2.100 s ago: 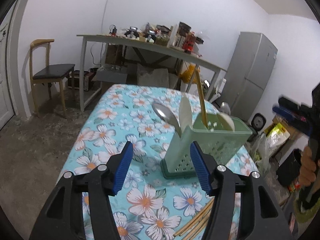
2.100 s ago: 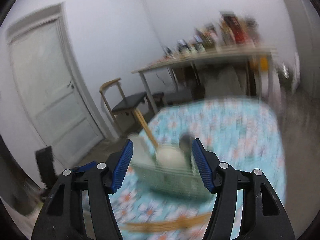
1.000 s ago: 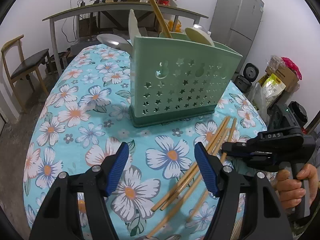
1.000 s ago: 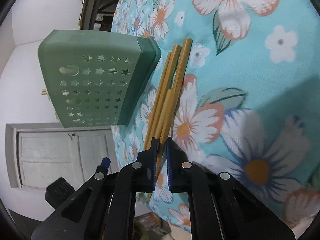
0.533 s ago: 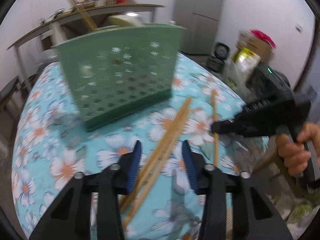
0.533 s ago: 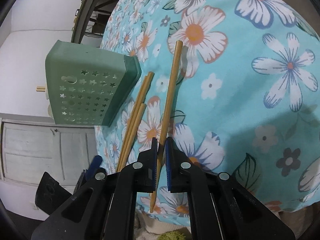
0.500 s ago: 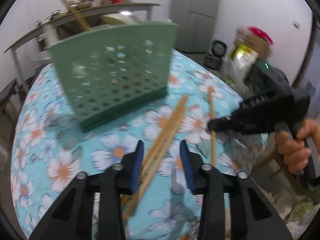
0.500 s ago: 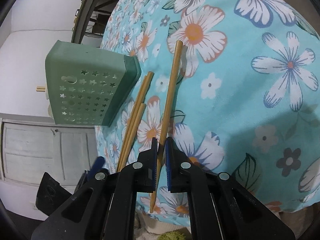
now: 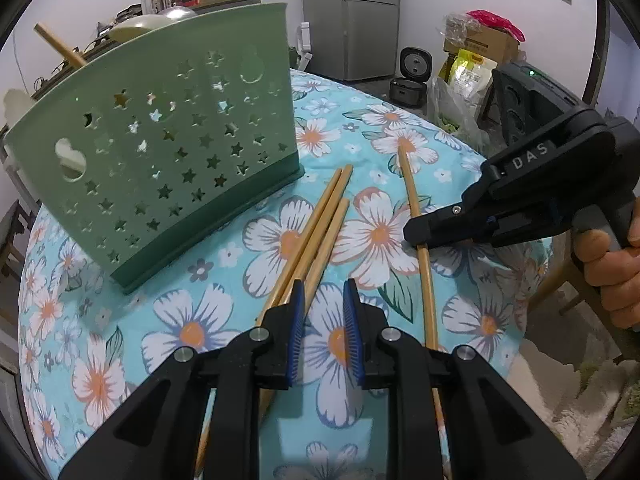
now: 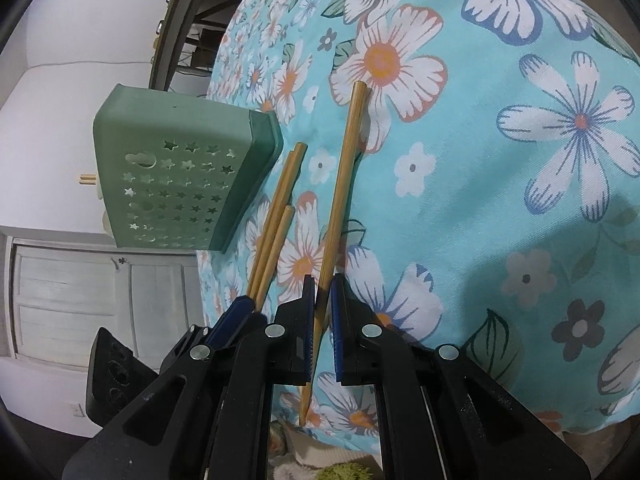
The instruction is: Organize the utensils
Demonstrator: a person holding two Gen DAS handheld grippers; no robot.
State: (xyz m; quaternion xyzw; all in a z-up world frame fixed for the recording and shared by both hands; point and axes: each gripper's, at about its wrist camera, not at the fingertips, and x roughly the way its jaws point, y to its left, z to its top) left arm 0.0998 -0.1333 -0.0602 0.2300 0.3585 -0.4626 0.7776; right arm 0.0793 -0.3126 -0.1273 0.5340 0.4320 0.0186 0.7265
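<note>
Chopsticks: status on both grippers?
Right gripper shut on single chopstick. Left gripper jaws just closing, open, beside three chopsticks. Green holder upright; nothing in the way.

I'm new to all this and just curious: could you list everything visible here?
Holder: one, green, on tablecloth, utensils inside.
Chopsticks: three, wooden, bundled beside holder.
Single chopstick: one, wooden, held by right gripper.
Tablecloth: one, turquoise floral, over table.
Fridge: one, grey, by wall.
Left gripper: black, blue pads, jaws just closing, nothing gripped.
Right gripper: black, shut on single chopstick.
Hand: one, holding right gripper.
</note>
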